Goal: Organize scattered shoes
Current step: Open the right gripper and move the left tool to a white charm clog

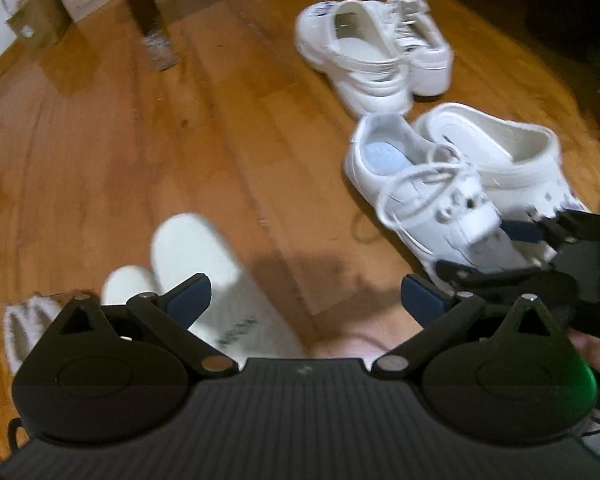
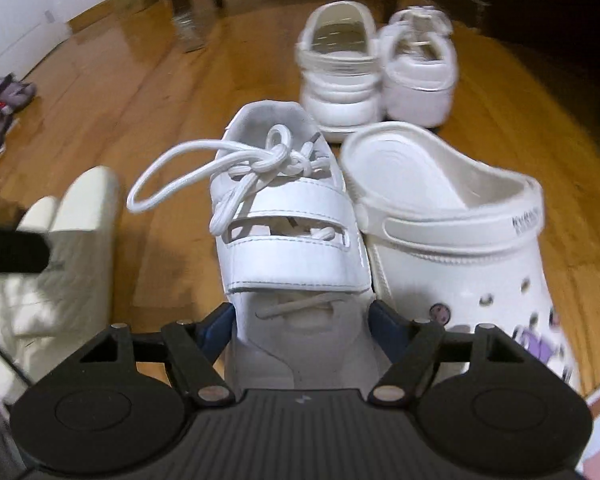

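Note:
A white lace-up sneaker [image 2: 292,216] lies on the wood floor, its toe between the fingers of my right gripper [image 2: 302,326], which is shut on it. In the left wrist view this sneaker [image 1: 432,196] sits at the right with the right gripper [image 1: 484,250] clamped on its toe. A white clog [image 2: 460,220] with charms rests against the sneaker's right side. Beyond them stands a pair of white chunky sandals [image 2: 372,68], side by side. My left gripper [image 1: 305,298] hangs open over bare floor, with white slippers [image 1: 188,256] just to its left.
Dark table legs [image 1: 148,8] rise at the back, with a cardboard box [image 1: 36,20] and white cabinets by the far-left wall. Purple shoes [image 2: 4,96] lie at the far left. Dark furniture borders the right side. Open floor [image 1: 140,140] spreads to the left of the shoes.

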`<move>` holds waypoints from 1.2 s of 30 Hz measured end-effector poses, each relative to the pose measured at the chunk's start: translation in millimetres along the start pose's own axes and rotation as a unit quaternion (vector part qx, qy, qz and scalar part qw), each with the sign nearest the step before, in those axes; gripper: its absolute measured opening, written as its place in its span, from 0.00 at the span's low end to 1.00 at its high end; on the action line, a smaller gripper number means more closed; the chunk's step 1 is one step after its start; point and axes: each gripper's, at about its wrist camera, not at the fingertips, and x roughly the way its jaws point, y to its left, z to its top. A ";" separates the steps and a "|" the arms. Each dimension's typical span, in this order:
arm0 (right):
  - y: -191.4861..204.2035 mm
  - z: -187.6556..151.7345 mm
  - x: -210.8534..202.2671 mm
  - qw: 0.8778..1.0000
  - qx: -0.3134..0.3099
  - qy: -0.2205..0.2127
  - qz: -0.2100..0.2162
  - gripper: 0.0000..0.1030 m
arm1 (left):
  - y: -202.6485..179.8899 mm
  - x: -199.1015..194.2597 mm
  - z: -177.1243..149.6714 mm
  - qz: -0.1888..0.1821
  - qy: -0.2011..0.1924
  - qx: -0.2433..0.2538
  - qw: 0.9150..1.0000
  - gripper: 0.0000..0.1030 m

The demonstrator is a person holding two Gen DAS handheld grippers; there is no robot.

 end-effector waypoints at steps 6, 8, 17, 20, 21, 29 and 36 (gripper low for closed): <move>-21.4 0.9 1.8 0.998 0.007 0.006 -0.057 0.71 | -9.4 10.2 -4.9 -0.007 0.018 -0.008 1.000 1.00; -24.0 3.0 1.4 0.997 -0.005 0.012 -0.082 0.69 | -7.8 9.9 -5.3 -0.003 0.018 -0.014 1.000 1.00; -62.0 9.5 -17.7 0.995 0.096 0.013 0.030 0.68 | -5.3 14.0 -1.5 -0.022 0.023 -0.050 0.998 1.00; -79.2 3.9 -39.0 0.988 0.134 -0.014 0.080 0.81 | -1.1 14.4 -1.5 -0.019 0.026 -0.059 0.998 1.00; -82.1 3.4 -41.1 0.987 0.135 -0.017 0.081 0.81 | 1.0 15.4 -1.1 -0.018 0.026 -0.065 0.997 1.00; -101.1 -2.3 -53.2 0.988 0.147 -0.016 0.051 0.81 | 10.6 37.6 16.4 -0.046 0.008 -0.132 0.990 1.00; -94.2 0.2 -57.3 0.989 0.127 -0.021 0.068 0.83 | 16.9 56.0 63.0 -0.040 -0.049 -0.140 0.988 1.00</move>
